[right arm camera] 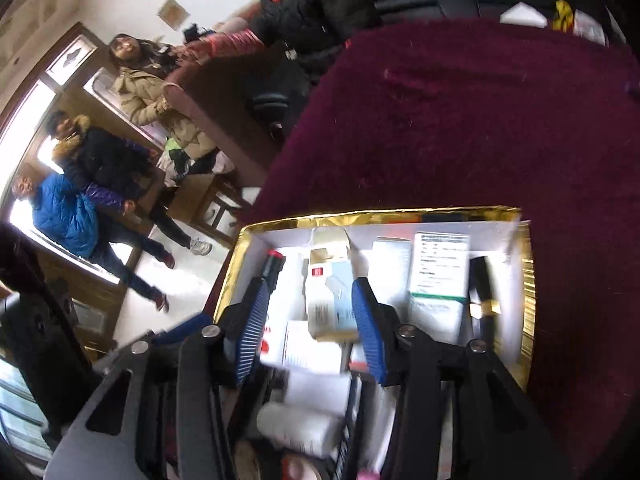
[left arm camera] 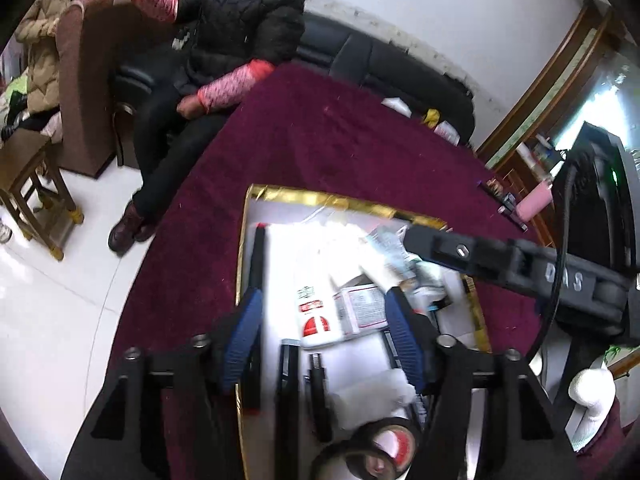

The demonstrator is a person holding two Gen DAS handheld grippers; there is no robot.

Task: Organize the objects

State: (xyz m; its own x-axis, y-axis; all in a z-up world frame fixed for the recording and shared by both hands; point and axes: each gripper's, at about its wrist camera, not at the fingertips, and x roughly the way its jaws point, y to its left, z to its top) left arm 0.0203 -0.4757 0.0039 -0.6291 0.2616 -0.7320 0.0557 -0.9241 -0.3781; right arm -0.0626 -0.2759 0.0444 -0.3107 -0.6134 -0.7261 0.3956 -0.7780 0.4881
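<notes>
While both tools are hovering with jaws spread and empty over the gold-rimmed white cardboard box (right arm camera: 528, 288), we are judging the small white carton (right arm camera: 320, 300) needs gripping next.

Gold-rimmed box (right arm camera: 530, 280) crammed full, maroon cloth (right arm camera: 480, 120) beyond open

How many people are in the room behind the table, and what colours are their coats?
Black coats: 2, the seated person and the person with the furry collar
Tan coat: 1
Blue coat: 1
Total: 4 people
</notes>
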